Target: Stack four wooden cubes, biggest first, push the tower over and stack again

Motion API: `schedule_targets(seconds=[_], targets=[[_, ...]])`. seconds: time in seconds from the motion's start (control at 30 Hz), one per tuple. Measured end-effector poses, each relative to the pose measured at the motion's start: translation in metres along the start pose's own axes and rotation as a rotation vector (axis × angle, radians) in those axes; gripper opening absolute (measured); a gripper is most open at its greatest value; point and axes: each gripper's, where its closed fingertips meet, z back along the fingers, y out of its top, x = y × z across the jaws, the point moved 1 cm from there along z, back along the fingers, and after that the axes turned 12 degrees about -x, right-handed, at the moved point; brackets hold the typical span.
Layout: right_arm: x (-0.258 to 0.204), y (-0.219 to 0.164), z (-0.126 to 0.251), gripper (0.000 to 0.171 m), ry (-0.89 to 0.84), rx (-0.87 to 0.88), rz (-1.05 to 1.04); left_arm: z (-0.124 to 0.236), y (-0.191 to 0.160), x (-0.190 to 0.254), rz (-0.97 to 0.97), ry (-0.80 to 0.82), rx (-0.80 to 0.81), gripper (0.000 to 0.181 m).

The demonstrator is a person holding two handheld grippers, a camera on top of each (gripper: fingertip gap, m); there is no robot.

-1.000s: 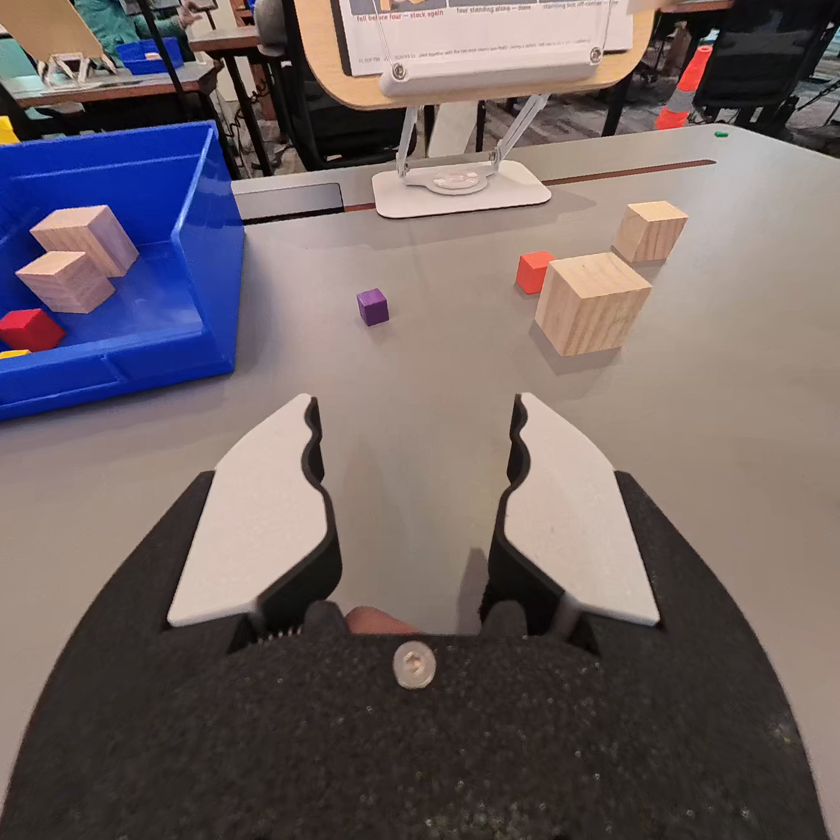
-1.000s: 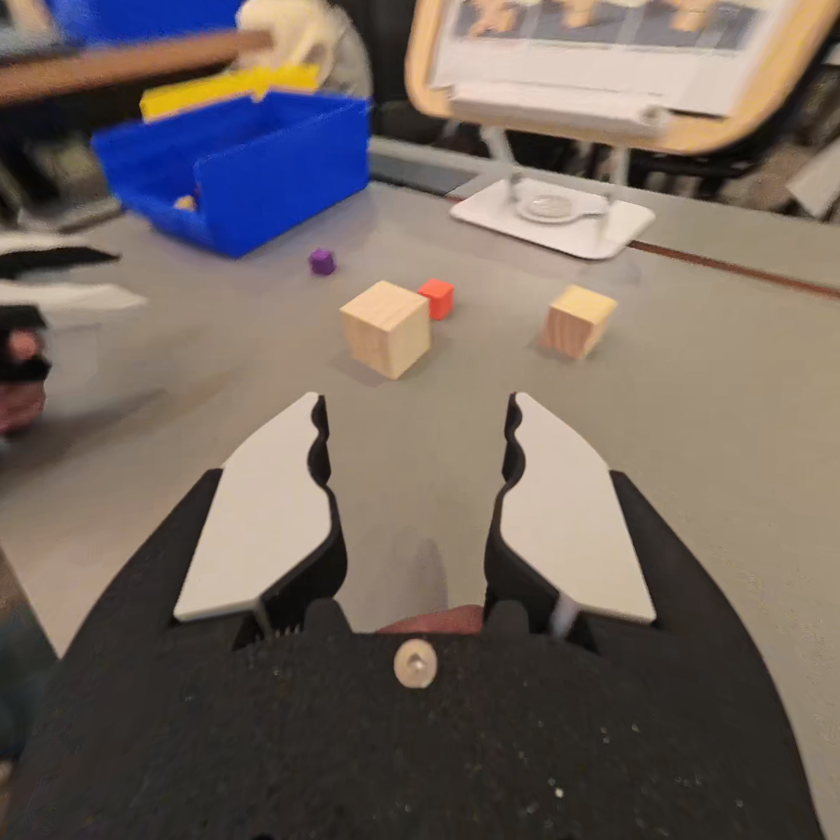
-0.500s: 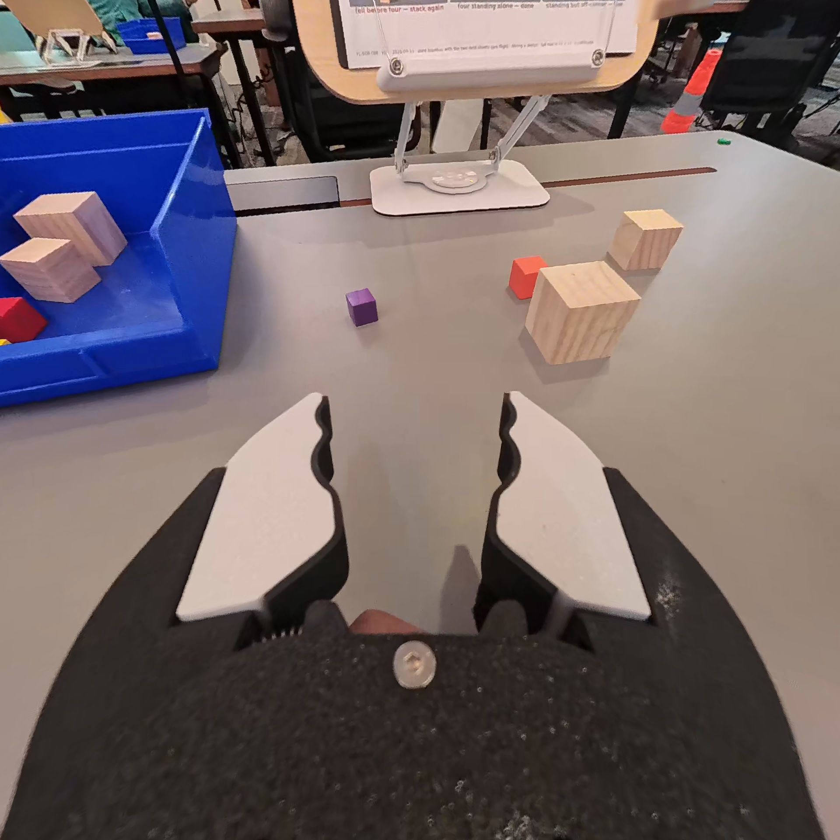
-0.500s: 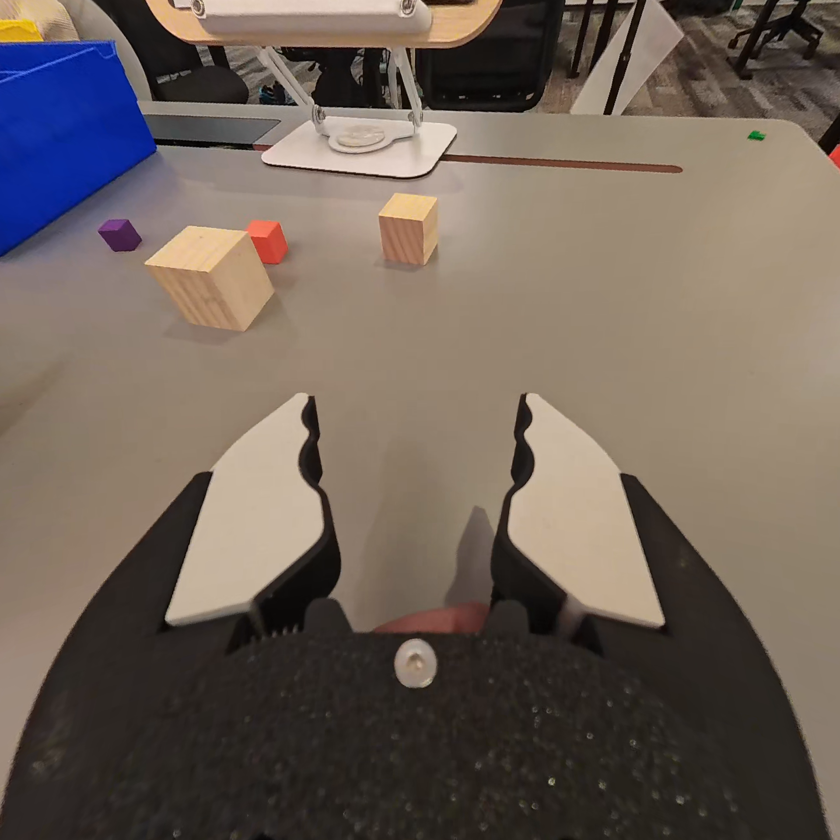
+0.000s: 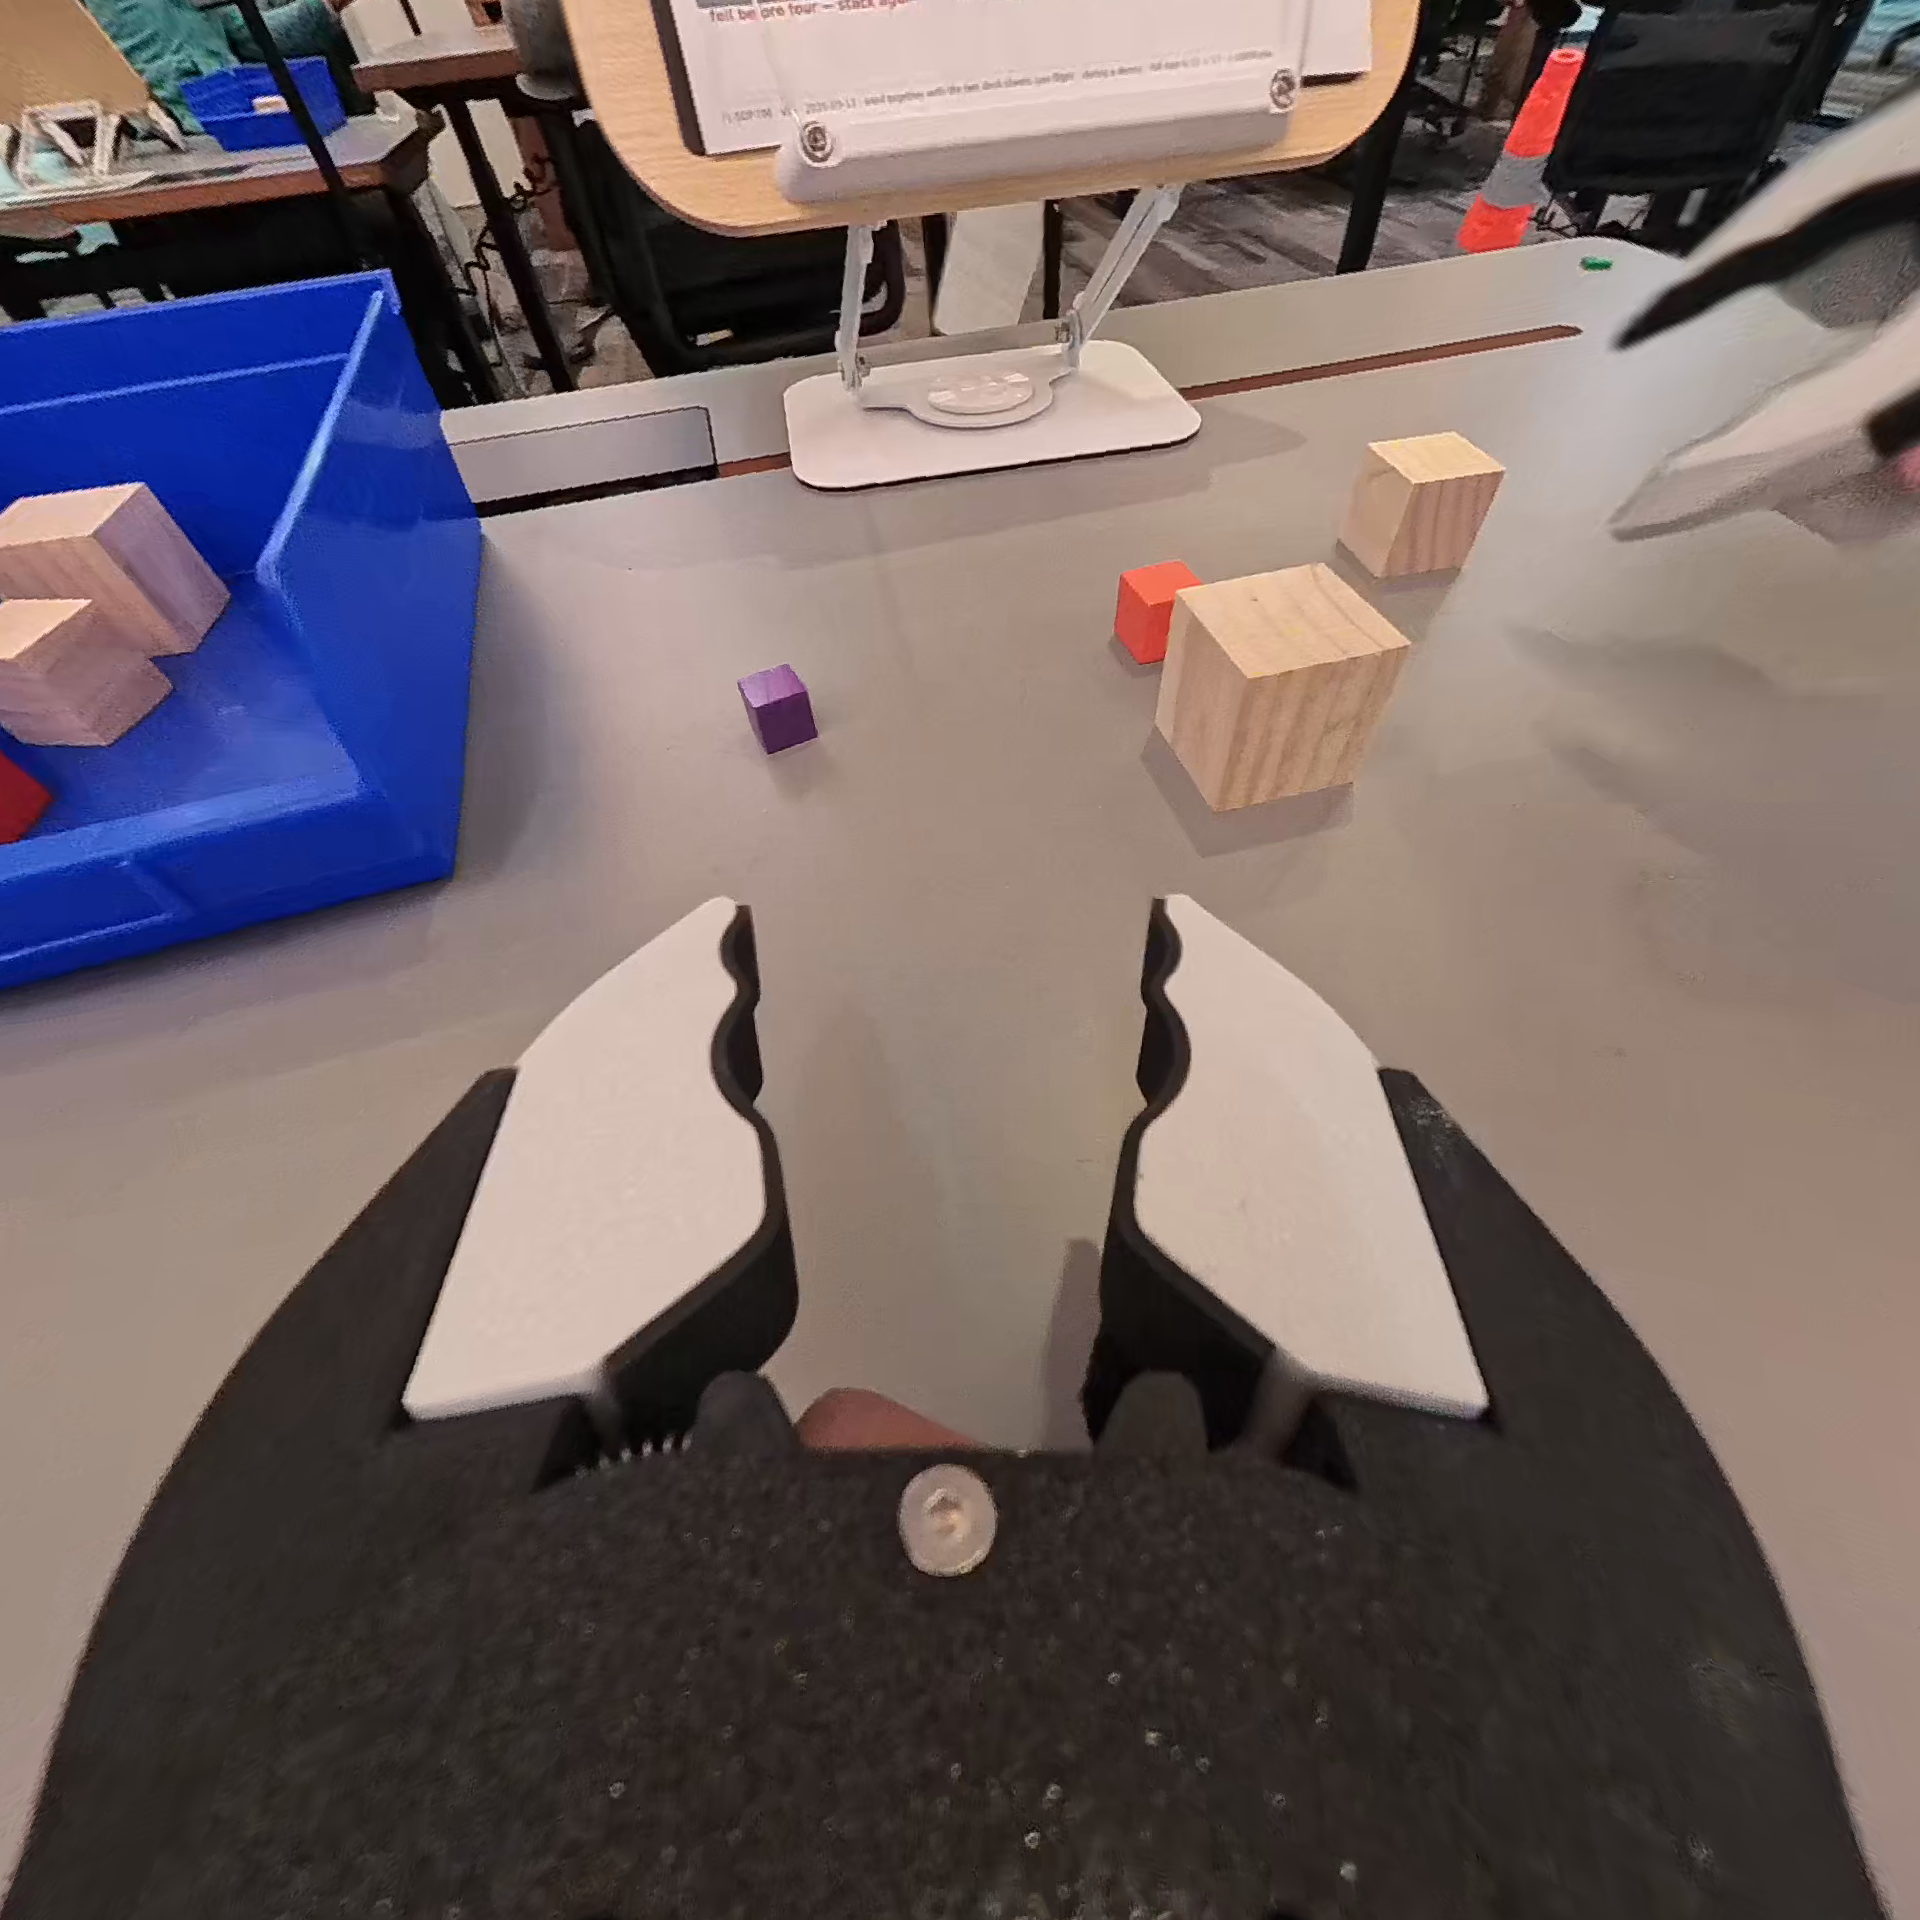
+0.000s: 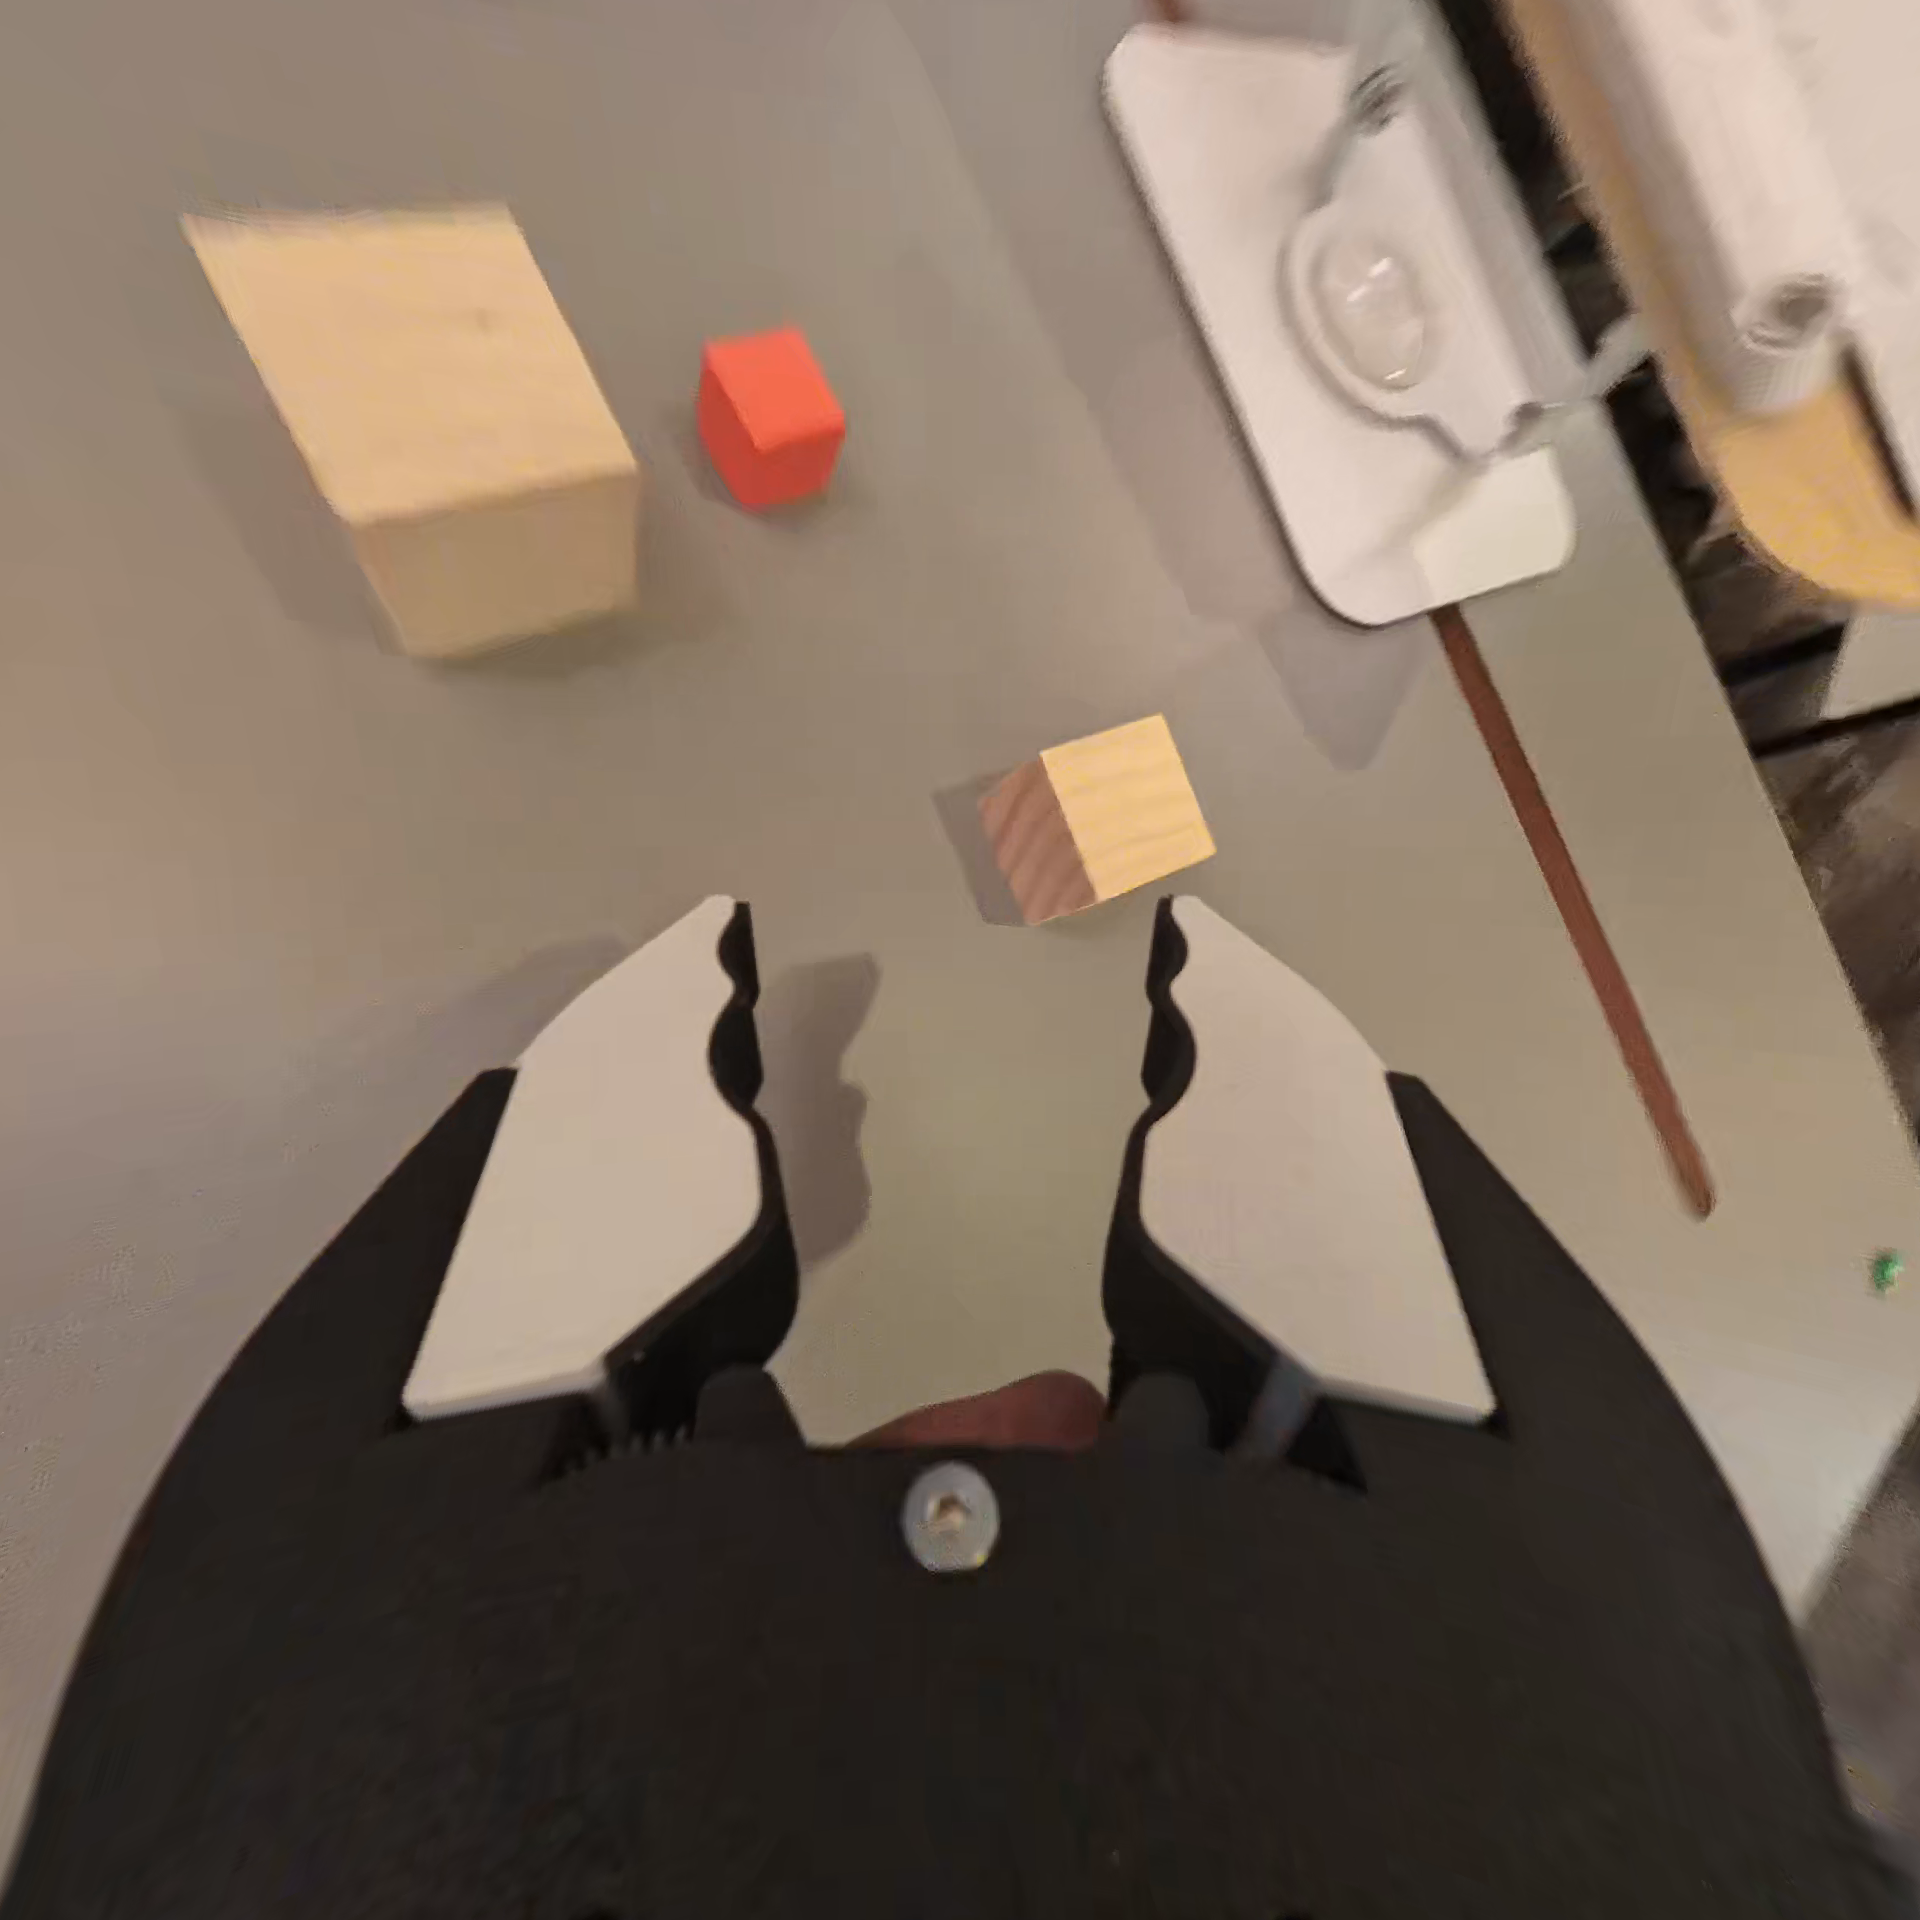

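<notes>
Table (image 5: 935, 935): I am seeing all four cubes lying apart on it, none stacked. Blue bin (image 5: 364, 582): sitting at the left, holding spare blocks. Left gripper (image 5: 945, 914): I am holding it spread and empty, well short of the cubes. Right gripper (image 6: 951, 914): hovering spread and empty, seemingly above the medium cube (image 6: 1101, 821), though blur hinders judging. Big cube (image 5: 1278, 686): resting just beside the red cube (image 5: 1148, 608). Purple cube (image 5: 777, 707): sitting alone nearer the bin.

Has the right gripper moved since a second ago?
Yes. The right gripper swung over toward the white stand base, now looking down beside the smaller plain cube.
</notes>
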Motion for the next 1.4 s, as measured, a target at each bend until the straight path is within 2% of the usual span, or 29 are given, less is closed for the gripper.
schedule_targets(seconds=[0.13, 0.33, 0.47, 0.57, 0.7, 0.8, 0.97, 1.13, 1.4], targets=[[0.026, 0.008, -0.03, 0.072, 0.082, -0.217, 0.205, 0.001, 0.001, 0.005, -0.045, 0.006, 0.002, 0.07], [0.037, 0.007, -0.066, 0.066, 0.241, -0.415, 0.309, 0.003, 0.0, 0.005, -0.075, 0.011, 0.001, 0.07], [0.033, 0.001, -0.081, 0.064, 0.331, -0.464, 0.306, 0.004, -0.004, 0.003, -0.066, -0.002, -0.007, 0.069], [0.029, 0.002, -0.088, 0.047, 0.357, -0.451, 0.313, 0.003, -0.009, 0.001, -0.064, -0.002, -0.017, 0.068], [0.031, 0.003, -0.085, 0.046, 0.336, -0.456, 0.312, 0.002, -0.013, 0.0, -0.062, -0.001, -0.031, 0.067], [0.029, 0.019, -0.06, 0.046, 0.269, -0.342, 0.291, 0.003, -0.012, 0.001, -0.061, 0.002, -0.025, 0.066], [0.003, 0.038, 0.023, 0.046, 0.07, -0.029, 0.21, 0.006, -0.009, 0.008, -0.08, 0.007, -0.002, 0.065], [-0.058, 0.011, 0.089, 0.046, 0.002, 0.225, -0.026, 0.008, -0.009, 0.009, -0.052, -0.013, 0.006, 0.065], [-0.125, -0.045, 0.114, 0.046, -0.091, 0.44, -0.561, 0.01, -0.003, 0.0, -0.038, 0.008, 0.024, 0.064]])
